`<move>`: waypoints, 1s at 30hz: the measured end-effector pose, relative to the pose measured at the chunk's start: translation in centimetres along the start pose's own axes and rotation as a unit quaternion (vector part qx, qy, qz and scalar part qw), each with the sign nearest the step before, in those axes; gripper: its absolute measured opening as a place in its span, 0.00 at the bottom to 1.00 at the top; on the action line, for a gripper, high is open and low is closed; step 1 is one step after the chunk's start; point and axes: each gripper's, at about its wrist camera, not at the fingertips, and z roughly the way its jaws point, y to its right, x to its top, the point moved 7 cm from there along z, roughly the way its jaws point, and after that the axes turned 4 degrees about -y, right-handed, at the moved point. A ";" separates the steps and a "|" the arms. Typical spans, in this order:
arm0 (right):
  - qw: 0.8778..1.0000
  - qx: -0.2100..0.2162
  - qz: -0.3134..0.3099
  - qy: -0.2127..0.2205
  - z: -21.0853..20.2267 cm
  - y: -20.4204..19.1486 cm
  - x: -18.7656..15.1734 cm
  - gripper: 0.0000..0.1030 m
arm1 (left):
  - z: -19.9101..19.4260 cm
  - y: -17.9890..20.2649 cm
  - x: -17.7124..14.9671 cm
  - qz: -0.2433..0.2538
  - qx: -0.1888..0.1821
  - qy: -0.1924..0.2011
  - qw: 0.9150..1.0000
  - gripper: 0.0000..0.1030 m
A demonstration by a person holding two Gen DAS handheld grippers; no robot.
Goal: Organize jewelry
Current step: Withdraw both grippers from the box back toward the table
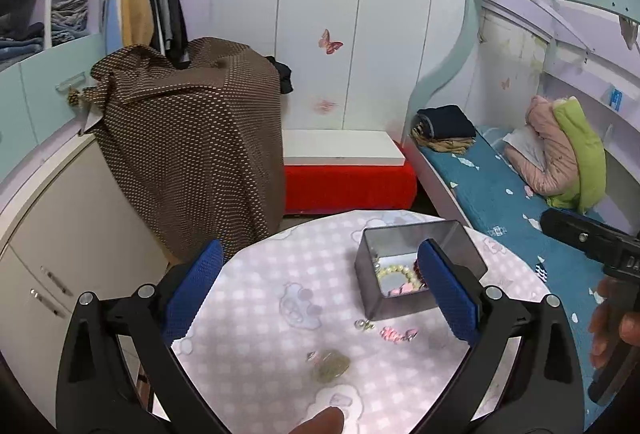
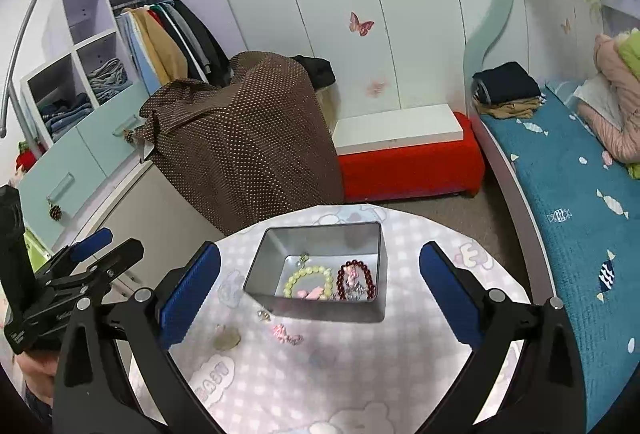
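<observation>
Jewelry is split between tin and table. Metal tin [image 2: 320,274] sits open on the round table [image 2: 400,374] w/ pink checked cloth; inside lie a pale green bead bracelet [image 2: 310,280], a dark red bead bracelet [image 2: 358,280] and a small pink piece beside them. Outside the tin, near its front wall: a small silver piece [image 2: 263,314], a pink clip [image 2: 286,334] and a dull olive-gold piece [image 2: 226,340], all apart from each other and flat on the cloth.

Left gripper [image 1: 320,294] has blue pads spread wide, nothing btwn them; it hangs above the table. Right gripper [image 2: 320,294] same: pads wide apart, empty, tin framed btwn them but not touched.

Step, as I read it: btwn picks, both tools free, roughly half the pieces stowed, three left out.

Next move prob needs one gripper to drop low onto one loose piece, pads straddling it close to the cloth, then pinch. Pieces are small and flat, so a shallow approach risks grabbing cloth or sliding the piece. Pink clip looks the easiest target; silver piece is the fiddliest.
</observation>
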 end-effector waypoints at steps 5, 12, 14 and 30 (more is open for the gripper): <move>1.000 -0.002 -0.010 0.008 -1.3 -0.9 -1.3 0.93 | -1.3 -0.8 -1.6 0.005 0.018 0.004 1.000 0.95; 1.000 -0.013 -0.020 0.013 -2.4 -1.5 -3.0 0.93 | -2.6 -1.5 -3.8 0.004 0.028 0.002 1.000 0.95; 1.000 -0.013 -0.020 0.013 -2.6 -1.6 -3.6 0.93 | -2.8 -1.6 -4.3 0.005 0.030 0.000 1.000 0.95; 0.998 -0.039 -0.045 -0.030 -0.9 -2.5 -9.1 0.93 | -1.9 -1.7 -11.1 0.001 0.039 -0.060 0.997 0.95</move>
